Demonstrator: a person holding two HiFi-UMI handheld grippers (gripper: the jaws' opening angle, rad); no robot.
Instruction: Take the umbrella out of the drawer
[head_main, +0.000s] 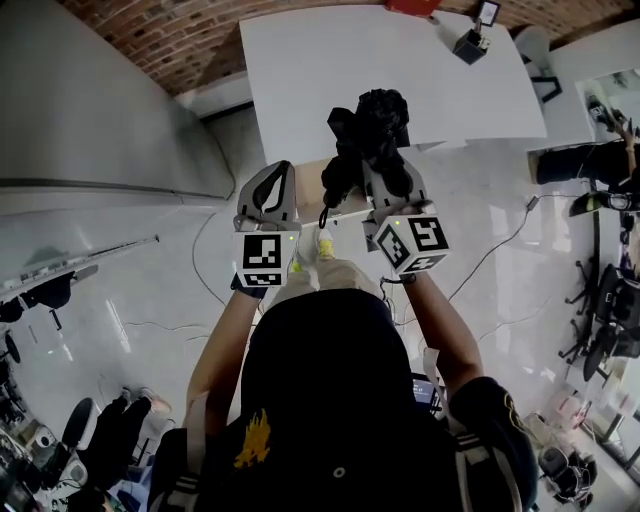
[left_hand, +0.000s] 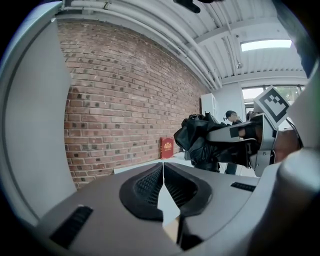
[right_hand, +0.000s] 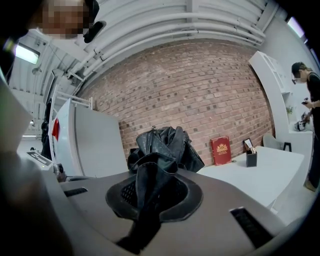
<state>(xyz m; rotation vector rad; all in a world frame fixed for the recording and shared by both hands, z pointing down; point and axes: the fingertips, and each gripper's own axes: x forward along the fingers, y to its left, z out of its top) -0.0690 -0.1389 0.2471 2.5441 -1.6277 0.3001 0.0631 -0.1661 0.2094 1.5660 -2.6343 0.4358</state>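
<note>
A black folded umbrella (head_main: 368, 135) hangs bunched in the air in front of the person, in the head view above the near edge of the white table (head_main: 300, 70). My right gripper (head_main: 388, 178) is shut on it. In the right gripper view its crumpled black fabric (right_hand: 162, 145) fills the gap between the pads and bulges out past the tips of my right gripper (right_hand: 152, 186). My left gripper (head_main: 268, 185) is held beside it at the left, apart from the umbrella. Its pads (left_hand: 150, 182) meet with nothing between them. The left gripper view shows the umbrella (left_hand: 199, 142) off to the right. No drawer can be made out.
A red book (right_hand: 220, 150) and a black pen holder (right_hand: 251, 158) stand on the white table before a brick wall (right_hand: 200, 95). A tall white cabinet (right_hand: 95, 145) is at the left. A person (right_hand: 311, 85) stands far right. Cables (head_main: 500, 245) cross the floor.
</note>
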